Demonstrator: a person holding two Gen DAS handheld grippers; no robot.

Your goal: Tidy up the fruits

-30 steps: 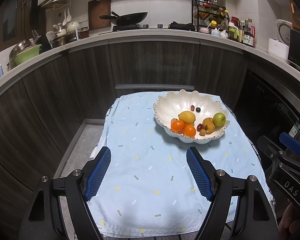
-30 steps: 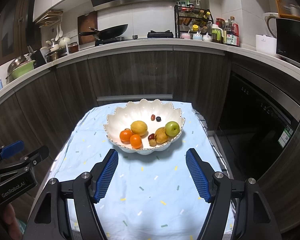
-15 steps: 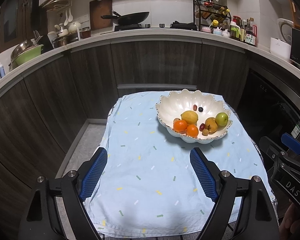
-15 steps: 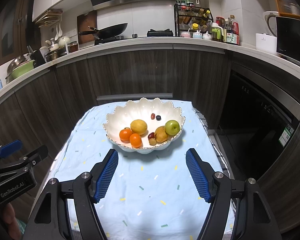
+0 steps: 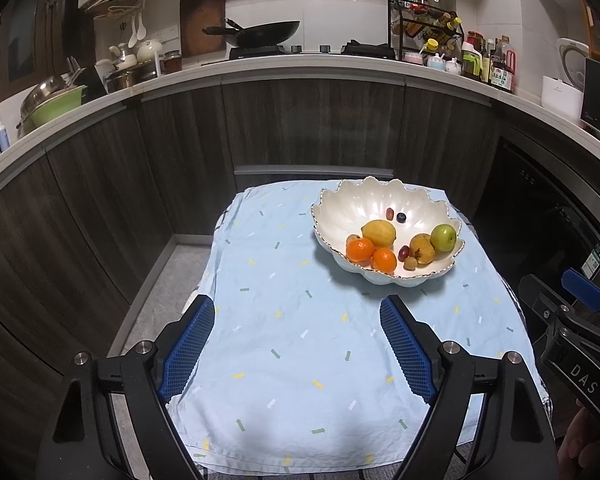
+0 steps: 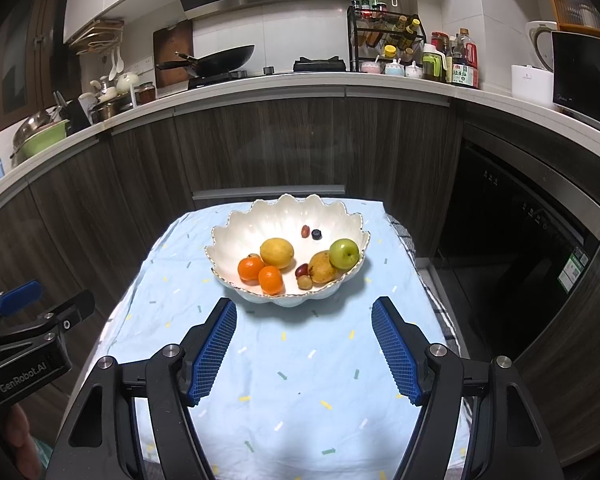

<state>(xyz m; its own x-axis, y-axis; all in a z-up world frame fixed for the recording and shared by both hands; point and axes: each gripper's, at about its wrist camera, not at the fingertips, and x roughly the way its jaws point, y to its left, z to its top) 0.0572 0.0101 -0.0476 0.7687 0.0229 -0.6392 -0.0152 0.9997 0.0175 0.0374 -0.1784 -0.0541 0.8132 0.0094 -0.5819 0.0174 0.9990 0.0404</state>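
Both tools are held spread and empty above the pale blue confetti-print cloth. Ahead of the right gripper, just past its fingertips, the white scalloped ceramic bowl is seen with all the fruit inside: a yellow lemon, two oranges, a brownish pear, a green apple and several small dark fruits. From the left gripper the bowl lies ahead and to the right. No loose fruit is seen on the cloth, so the task is judged nearly done; any final reach is best made slowly from above, with the thin rim kept clear.
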